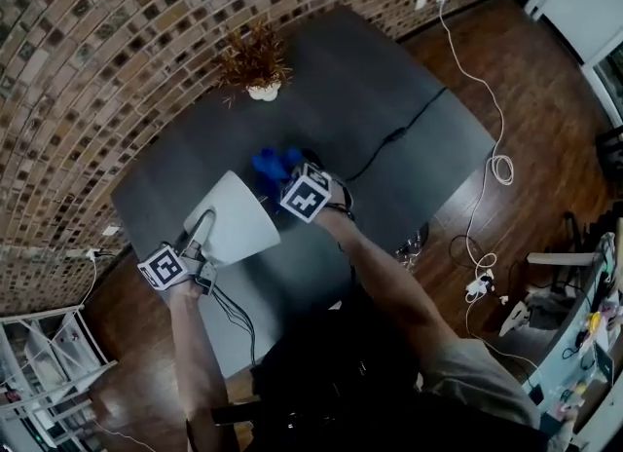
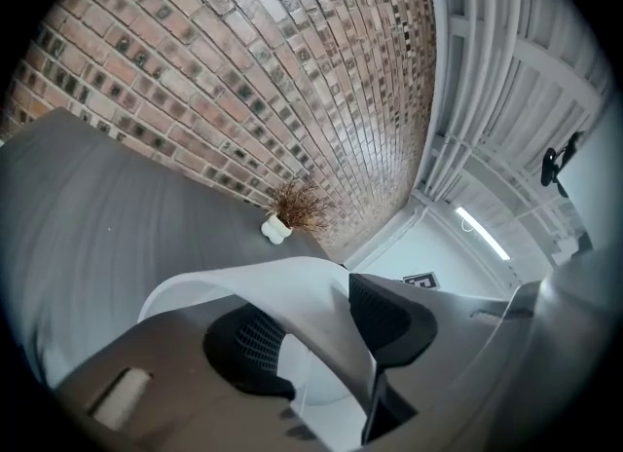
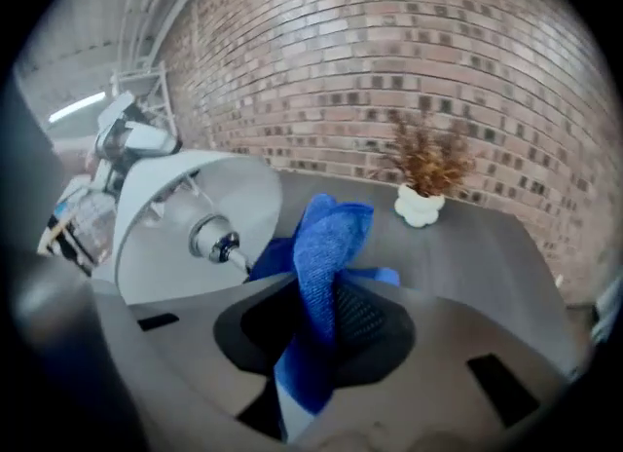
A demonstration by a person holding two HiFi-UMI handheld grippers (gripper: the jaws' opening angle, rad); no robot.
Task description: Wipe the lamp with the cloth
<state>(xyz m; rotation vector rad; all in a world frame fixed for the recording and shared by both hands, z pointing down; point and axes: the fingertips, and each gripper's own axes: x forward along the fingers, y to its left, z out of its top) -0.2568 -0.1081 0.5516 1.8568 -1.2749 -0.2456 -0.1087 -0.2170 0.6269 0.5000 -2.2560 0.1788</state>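
Dark grey table (image 1: 409, 138) against a brick wall, wood floor round it. Toward the near edge: lamp (image 1: 234, 221), white cone shade tipped over, open mouth facing the right gripper view, metal socket (image 3: 216, 239) visible inside.

Left gripper (image 2: 316, 328) clamped on the shade's rim, one pad inside the wall, one outside, jaws part-way closed with only the thin wall between. Right gripper (image 3: 326, 314) closed on blue cloth (image 3: 331, 245), folded bunch standing up out of the pads, tail hanging below. Held just beside the shade; contact with it not determinable.

Handling, as a judgement:
- Shade probably thin, light and rigid, yet apt to flex or dent under a hard squeeze. Smooth too, so prone to slip in the pads. Best taken at the rim, firm but not crushing.
- Socket and wiring inside best left alone.
- Cloth soft, limp, with a grippy weave. Best pinched mid-fold, leaving a wad of fabric out front.

Count: one lamp, one cloth, two grippers, one dried plant in white pot (image 1: 258, 70), one black cable (image 1: 399, 129) across the tabletop.
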